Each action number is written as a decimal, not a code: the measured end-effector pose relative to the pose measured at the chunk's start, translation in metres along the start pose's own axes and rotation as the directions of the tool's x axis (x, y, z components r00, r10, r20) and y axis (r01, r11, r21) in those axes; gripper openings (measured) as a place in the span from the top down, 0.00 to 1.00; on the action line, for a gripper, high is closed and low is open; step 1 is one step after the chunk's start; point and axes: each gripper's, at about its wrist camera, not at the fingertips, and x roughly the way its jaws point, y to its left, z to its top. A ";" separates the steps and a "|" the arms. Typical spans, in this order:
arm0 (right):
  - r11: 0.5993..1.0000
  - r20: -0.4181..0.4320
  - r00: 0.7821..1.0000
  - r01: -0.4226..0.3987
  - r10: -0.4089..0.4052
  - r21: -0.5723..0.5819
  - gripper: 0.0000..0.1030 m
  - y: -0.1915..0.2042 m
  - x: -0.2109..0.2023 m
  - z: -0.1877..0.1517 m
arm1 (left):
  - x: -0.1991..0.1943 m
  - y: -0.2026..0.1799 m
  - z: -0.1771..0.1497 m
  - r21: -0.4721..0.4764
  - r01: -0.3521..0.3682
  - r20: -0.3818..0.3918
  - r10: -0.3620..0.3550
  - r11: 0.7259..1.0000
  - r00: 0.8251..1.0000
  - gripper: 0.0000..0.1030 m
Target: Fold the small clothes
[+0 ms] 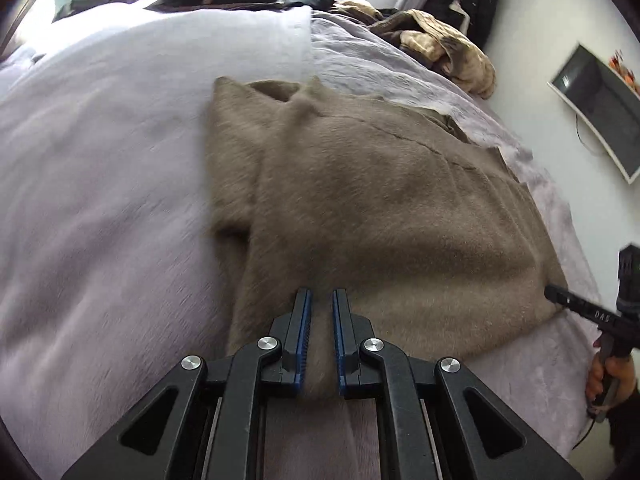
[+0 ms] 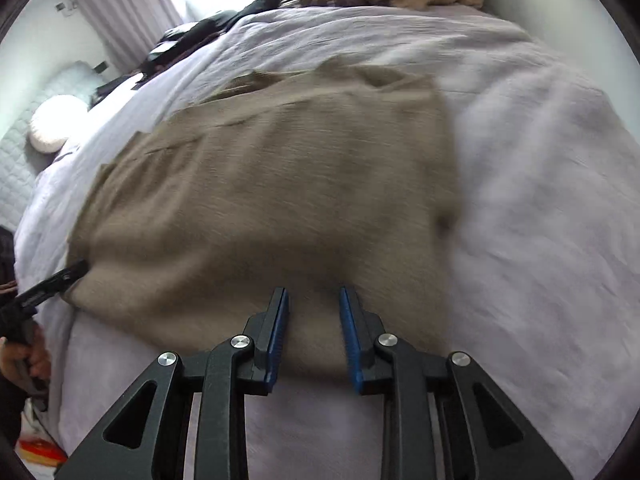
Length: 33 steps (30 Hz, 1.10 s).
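Two grippers are at the near hem of a brown sweater (image 1: 360, 200) spread on the lilac bed (image 1: 100, 200), and both views are smeared with motion. Left gripper (image 1: 321, 300) has its blue pads close together with a strip of the knit running up between them; it looks clamped on the hem, though the blur leaves a little doubt. Right gripper (image 2: 313, 300) sits further along the same edge with its jaws wider apart, cloth showing between them, and I cannot tell whether it is actually biting. From the left view its black tip (image 1: 560, 296) touches the sweater's near corner.

My read is that this is the start of a fold, the hem meant to travel up toward the collar (image 1: 304, 92) at the far end. To do it well, both corners want a firm pinch through all layers, then an even lift at matching height so the soft knit does not sag in the middle. Carry it forward together and lay it square; a loose right-side hold would let that corner slide off.
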 end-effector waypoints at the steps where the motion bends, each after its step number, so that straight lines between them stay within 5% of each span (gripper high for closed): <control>1: 0.999 0.006 0.999 -0.034 0.034 0.037 0.73 -0.006 -0.005 -0.002 | -0.004 0.003 -0.001 -0.026 0.004 -0.002 -0.004 1.000 1.000 0.88; 4: 0.962 0.039 0.986 -0.169 0.165 0.216 0.62 -0.027 -0.022 -0.015 | -0.018 0.012 -0.007 -0.110 0.009 0.006 -0.008 0.994 1.000 0.88; 5: 0.942 0.051 0.978 -0.209 0.203 0.261 0.50 -0.032 -0.024 -0.019 | -0.022 0.015 -0.008 -0.132 0.005 0.012 -0.004 0.991 1.000 0.88; 7: 0.878 0.080 0.957 -0.289 0.280 0.383 0.39 -0.044 -0.024 -0.029 | -0.029 0.018 -0.008 -0.157 -0.003 0.027 0.007 0.988 1.000 0.88; 11: 0.760 0.136 0.935 -0.346 0.327 0.550 0.39 -0.064 -0.007 -0.034 | -0.039 0.015 -0.008 -0.135 -0.031 0.044 0.037 0.990 0.998 0.88; 13: 0.707 0.173 0.927 -0.367 0.333 0.605 0.52 -0.072 0.001 -0.030 | -0.043 0.013 -0.007 -0.121 -0.040 0.051 0.047 0.992 0.998 0.88; 14: 0.705 0.164 0.933 -0.351 0.322 0.616 0.88 -0.072 0.003 -0.026 | -0.043 0.011 -0.006 -0.121 -0.046 0.052 0.052 0.992 0.997 0.88; 15: 0.709 0.162 0.934 -0.349 0.319 0.613 0.91 -0.071 0.002 -0.025 | -0.043 0.011 -0.006 -0.125 -0.057 0.051 0.064 0.990 0.997 0.88; 17: 0.764 0.161 0.944 -0.328 0.289 0.556 0.91 -0.060 -0.007 -0.018 | -0.040 0.012 -0.005 -0.129 -0.078 0.043 0.084 0.989 0.996 0.88; 21: 0.913 0.076 0.989 -0.143 0.124 0.381 0.90 -0.044 -0.005 -0.007 | -0.023 0.021 -0.015 -0.132 -0.078 -0.010 0.077 0.988 0.997 0.88; 27: 0.880 0.053 0.986 -0.166 0.159 0.444 0.83 -0.052 -0.007 -0.019 | -0.028 0.013 -0.019 -0.094 -0.106 -0.009 0.106 0.990 0.994 0.88; 33: 0.890 0.051 0.989 -0.148 0.140 0.432 0.83 -0.049 -0.036 -0.045 | -0.031 0.008 -0.023 -0.087 -0.110 0.001 0.110 0.990 0.994 0.88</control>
